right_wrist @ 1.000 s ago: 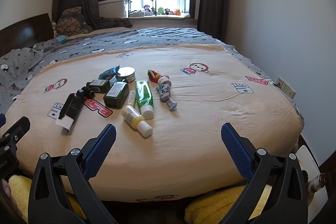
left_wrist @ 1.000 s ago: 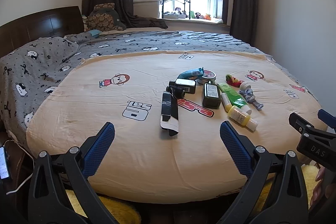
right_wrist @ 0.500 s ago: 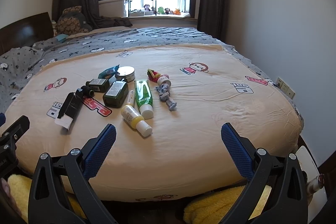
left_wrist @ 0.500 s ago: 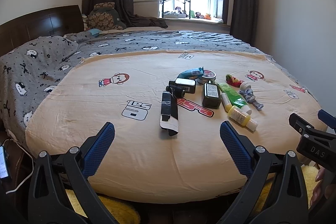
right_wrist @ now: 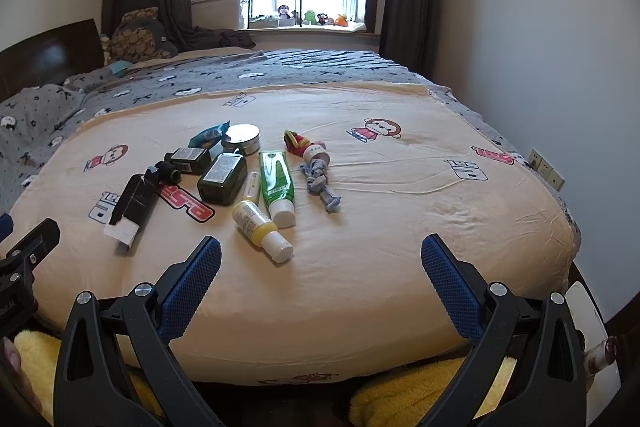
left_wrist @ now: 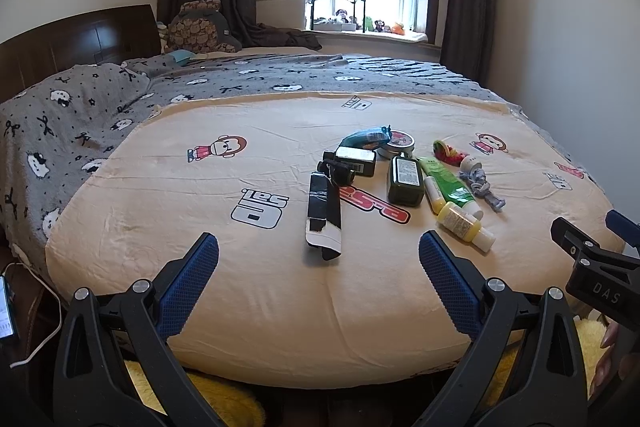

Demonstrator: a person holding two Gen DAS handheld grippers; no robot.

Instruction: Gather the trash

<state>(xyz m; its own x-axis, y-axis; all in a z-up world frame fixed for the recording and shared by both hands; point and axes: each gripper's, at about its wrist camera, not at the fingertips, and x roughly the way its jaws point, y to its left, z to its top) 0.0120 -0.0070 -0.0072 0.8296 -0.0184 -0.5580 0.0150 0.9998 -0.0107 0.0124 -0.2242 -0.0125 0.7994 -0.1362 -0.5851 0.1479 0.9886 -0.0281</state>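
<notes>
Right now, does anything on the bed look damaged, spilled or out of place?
The long black carton looks damaged: its near end is torn open, showing white card. The toiletries beside it, including the yellow bottle and green tube, lie on their sides on the blanket. No spill is visible.

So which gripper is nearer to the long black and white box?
Left. The black and white box lies almost straight ahead of the open left gripper. The right gripper, also open, has it off to its left, beyond the yellow bottle.

Phone cut off; bottle labels unreadable.
</notes>
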